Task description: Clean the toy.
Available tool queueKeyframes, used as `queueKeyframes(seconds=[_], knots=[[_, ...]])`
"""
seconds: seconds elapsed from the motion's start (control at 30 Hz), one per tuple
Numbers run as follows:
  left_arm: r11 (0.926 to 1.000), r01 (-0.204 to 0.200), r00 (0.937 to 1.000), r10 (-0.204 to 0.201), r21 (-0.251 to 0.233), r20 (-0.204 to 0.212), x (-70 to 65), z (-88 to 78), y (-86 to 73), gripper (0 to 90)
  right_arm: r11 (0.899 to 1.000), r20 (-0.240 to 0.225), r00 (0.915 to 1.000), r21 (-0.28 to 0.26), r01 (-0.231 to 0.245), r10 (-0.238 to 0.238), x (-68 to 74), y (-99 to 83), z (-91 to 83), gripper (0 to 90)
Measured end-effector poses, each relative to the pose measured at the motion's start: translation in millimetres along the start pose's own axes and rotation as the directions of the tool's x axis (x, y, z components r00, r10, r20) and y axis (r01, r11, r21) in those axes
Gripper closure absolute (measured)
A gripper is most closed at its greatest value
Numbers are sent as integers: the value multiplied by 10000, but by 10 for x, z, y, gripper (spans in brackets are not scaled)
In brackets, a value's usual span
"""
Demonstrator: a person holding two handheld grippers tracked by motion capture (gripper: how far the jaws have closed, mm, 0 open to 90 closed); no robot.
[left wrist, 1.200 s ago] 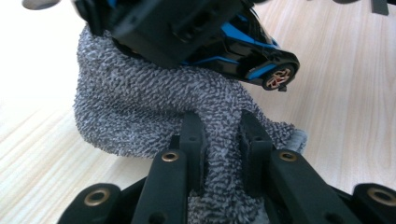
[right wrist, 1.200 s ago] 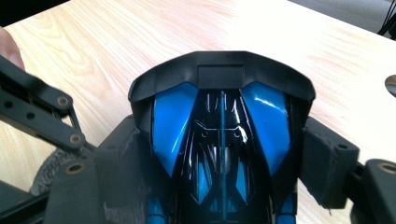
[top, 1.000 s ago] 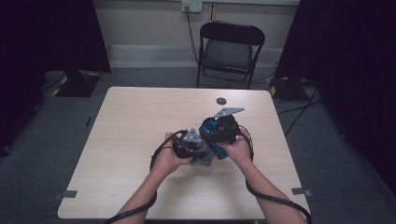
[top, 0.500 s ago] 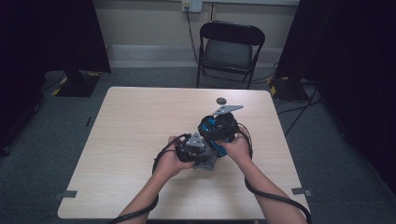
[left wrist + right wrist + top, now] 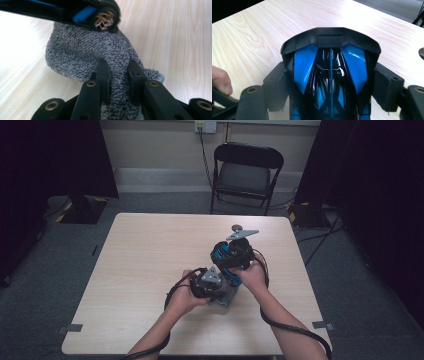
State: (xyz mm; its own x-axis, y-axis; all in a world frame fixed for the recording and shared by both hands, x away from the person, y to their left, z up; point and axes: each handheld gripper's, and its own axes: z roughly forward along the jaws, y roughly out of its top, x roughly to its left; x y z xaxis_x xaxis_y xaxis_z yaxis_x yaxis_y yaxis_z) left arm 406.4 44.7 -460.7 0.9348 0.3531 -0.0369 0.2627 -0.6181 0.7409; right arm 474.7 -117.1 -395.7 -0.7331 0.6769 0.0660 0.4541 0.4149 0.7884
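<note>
Cloth pinched in my left gripper (image 5: 117, 75), black-and-blue object clamped in my right gripper (image 5: 330, 93), both held close together over the wooden table (image 5: 150, 255).

My left jaws are pressed onto a fold of the grey speckled cloth (image 5: 85, 57), which bulges up between them and spreads toward the tabletop beyond. The black-and-blue object (image 5: 329, 70), glossy and shell-shaped, sits between my right jaws, whose pads touch its two sides; in the left gripper view its underside hangs just above the cloth. From the high view my hands meet right of the table's middle, the right gripper higher, the cloth (image 5: 227, 296) below them. A small dark round item (image 5: 235, 226) lies near the far edge, a black folding chair (image 5: 246, 172) beyond.
</note>
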Motion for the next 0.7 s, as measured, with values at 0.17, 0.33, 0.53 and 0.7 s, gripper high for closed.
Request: queueKeyframes(seconds=[0.17,0.33,0.53,0.7], knots=[[9999,-59,9996,56,90,291,-66,63,-30,751,10000,44,10000,-39,-8,8,-9,9,-6,254],[9999,-131,9986,127,69,520,-122,82,-34,752,10000,62,10000,-62,-1,1,-35,40,-31,254],[9998,-174,9993,171,94,347,-80,6,-57,751,9998,73,9999,-185,-113,115,-81,57,-71,254],[9999,80,9999,-79,95,-73,31,-113,-96,751,9997,45,9999,-223,-93,94,-88,41,-105,254]])
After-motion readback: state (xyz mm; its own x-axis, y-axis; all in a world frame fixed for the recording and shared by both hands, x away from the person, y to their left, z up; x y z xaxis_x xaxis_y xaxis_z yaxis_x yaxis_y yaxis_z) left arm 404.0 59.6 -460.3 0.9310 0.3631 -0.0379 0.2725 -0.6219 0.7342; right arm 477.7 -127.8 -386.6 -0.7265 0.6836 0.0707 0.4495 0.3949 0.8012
